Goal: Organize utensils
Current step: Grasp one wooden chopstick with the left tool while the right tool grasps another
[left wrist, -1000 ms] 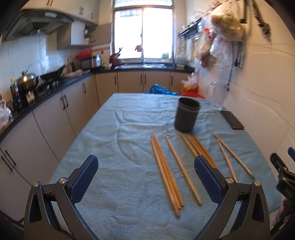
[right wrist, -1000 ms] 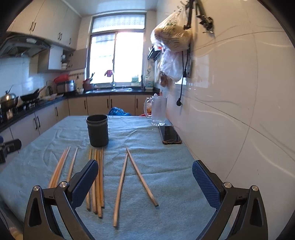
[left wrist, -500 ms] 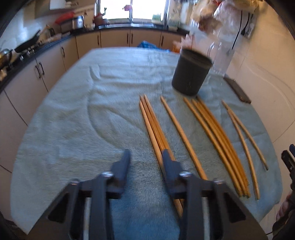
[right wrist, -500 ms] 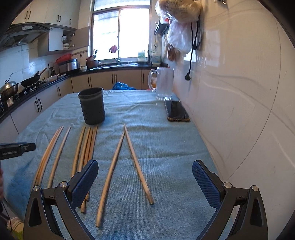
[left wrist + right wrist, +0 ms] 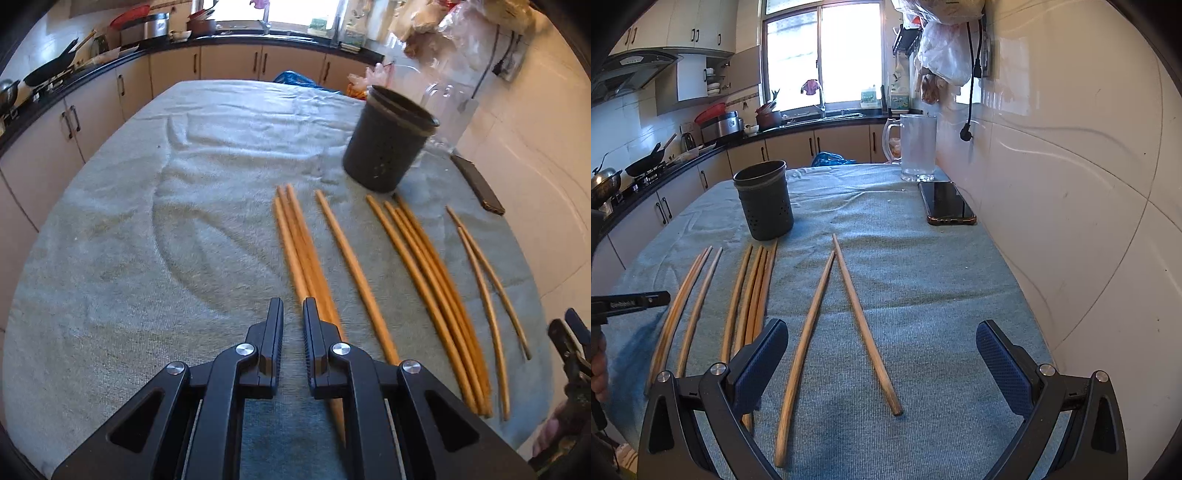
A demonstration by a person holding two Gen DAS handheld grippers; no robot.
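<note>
Several wooden chopsticks lie lengthwise on the blue-grey cloth. A dark perforated holder stands upright beyond them. My left gripper hangs low over the near end of the leftmost bundle. Its jaws are closing and stand almost together with nothing between them; the bundle passes under the right finger. My right gripper stands wide open above the near ends of the two rightmost chopsticks, touching neither. Between the two groups lie a single stick and another group.
A black phone lies by the white tiled wall on the right. A clear pitcher stands behind the phone. Kitchen counters with pans run along the left. The cloth-covered table is bare on its left half.
The left gripper has dropped and tilted down toward the leftmost chopsticks, and its jaws went from wide open to nearly together. The right gripper has sunk a little and stayed open.
</note>
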